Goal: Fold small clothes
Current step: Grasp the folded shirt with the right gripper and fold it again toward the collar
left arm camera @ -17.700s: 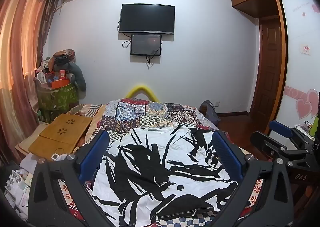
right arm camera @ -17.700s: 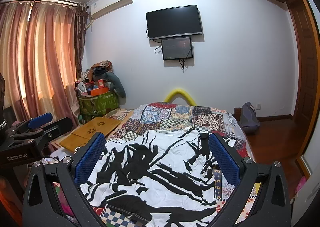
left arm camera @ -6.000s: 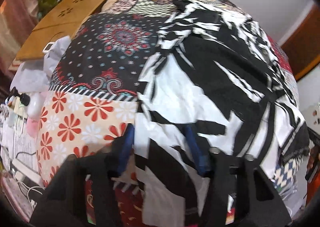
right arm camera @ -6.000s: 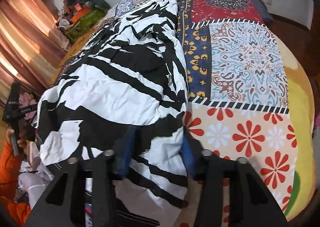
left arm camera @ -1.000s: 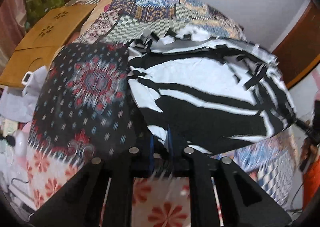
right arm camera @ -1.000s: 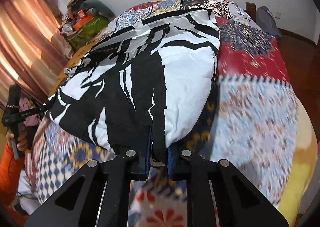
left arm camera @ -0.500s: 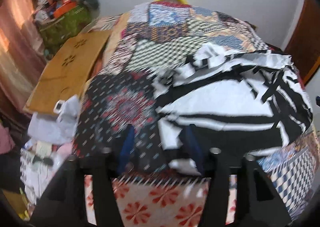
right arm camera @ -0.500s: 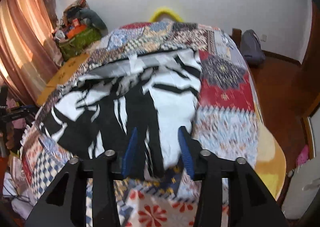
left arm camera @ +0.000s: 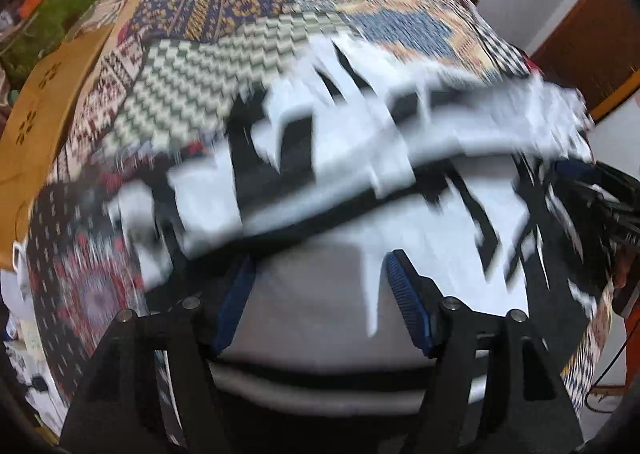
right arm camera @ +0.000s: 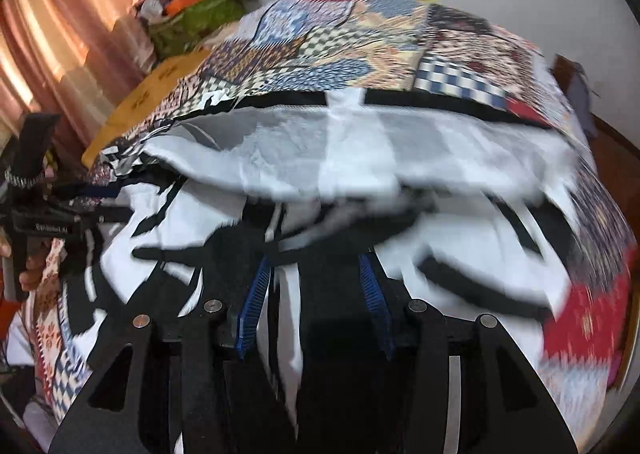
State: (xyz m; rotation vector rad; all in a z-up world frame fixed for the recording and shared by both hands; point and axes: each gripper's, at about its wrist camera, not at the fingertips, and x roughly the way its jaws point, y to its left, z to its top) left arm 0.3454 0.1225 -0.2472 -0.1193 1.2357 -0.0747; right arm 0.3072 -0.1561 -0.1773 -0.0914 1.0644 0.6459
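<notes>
A black-and-white patterned garment (left arm camera: 360,174) lies on the patchwork bedspread (left arm camera: 248,26), folded over so that a top layer lies across it; it also shows in the right wrist view (right arm camera: 360,150). My left gripper (left arm camera: 320,274) is open, its blue pads either side of the garment's near part, low over the cloth. My right gripper (right arm camera: 316,274) is open the same way over the garment's near edge. The left gripper shows at the left in the right wrist view (right arm camera: 52,222). Both views are blurred by motion.
A wooden lap desk (left arm camera: 44,102) lies off the bed's left side. A green bag with clutter (right arm camera: 192,18) and pink curtains (right arm camera: 60,26) stand at the back left. A brown wooden door (left arm camera: 592,42) is at the right.
Both grippers, shut on the garment's edge a second ago, have opened and let it drop folded over. They now sit lower and closer over the cloth.
</notes>
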